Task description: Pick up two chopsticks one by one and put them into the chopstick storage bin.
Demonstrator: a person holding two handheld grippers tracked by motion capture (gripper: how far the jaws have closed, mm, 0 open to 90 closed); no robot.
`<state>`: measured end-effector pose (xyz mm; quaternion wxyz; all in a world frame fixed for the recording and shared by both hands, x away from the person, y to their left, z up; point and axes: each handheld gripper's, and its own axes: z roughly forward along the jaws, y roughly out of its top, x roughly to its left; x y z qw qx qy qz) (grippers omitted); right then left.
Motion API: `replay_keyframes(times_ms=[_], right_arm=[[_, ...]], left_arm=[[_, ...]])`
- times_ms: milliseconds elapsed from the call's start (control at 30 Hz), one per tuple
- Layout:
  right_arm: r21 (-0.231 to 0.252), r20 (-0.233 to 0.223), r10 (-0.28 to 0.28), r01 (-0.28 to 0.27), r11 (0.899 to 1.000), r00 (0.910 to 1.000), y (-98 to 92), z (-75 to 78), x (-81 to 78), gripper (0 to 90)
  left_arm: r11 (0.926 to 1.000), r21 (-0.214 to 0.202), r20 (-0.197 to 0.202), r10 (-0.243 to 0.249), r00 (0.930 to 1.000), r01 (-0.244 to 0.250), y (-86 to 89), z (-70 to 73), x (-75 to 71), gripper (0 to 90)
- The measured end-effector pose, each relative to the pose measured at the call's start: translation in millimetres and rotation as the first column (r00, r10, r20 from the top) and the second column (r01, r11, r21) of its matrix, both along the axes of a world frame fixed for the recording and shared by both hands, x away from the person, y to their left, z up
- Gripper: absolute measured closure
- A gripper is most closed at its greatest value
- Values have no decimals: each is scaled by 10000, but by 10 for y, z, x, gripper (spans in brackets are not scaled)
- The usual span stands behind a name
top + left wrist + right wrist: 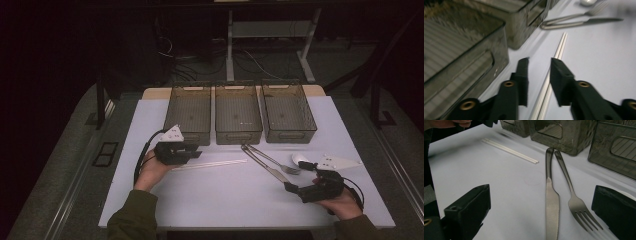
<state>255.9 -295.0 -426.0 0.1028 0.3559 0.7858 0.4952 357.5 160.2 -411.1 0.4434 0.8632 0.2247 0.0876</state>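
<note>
Nearest the lens, left tool [539, 72] low over the white chopsticks [560, 46] — jaws narrowed around the pair, one pad close against them, other with a small gap; cannot tell whether clamped. Chopsticks flat on the pale desk [225, 195], side by side, just in front of the left bin [188, 114]. Beyond, three dark see-through bins in a row: left bin, middle bin [238, 113], right bin [288, 111] — nothing seen inside any of them. Right tool [541, 212] spread wide, holding nothing, low by knife [552, 205] and fork [579, 207], which lie close together, handles pointing toward the middle bin. White spoon [301, 159] just beside the right tool.
</note>
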Motion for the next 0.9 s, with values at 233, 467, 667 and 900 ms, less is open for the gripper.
replay_keyframes(times_ms=[233,467,667,900], right_arm=[[0,-2,25,-25,10000,10000,1,2,-5,23],[-7,-19,25,-25,10000,10000,5,2,-5,23],[-4,-6,19,-19,10000,10000,1,5,-7,23],[-30,-23,64,-64,10000,10000,7,2,-5,23]], left_arm=[[9981,609,-405,114,9991,-89,141,-51,9,848],[9932,1163,-741,121,9972,-34,263,-112,-23,827],[9921,1243,-1077,320,9937,-185,372,-166,-30,826],[9935,1121,-1447,354,9888,-192,515,-204,-53,782]])
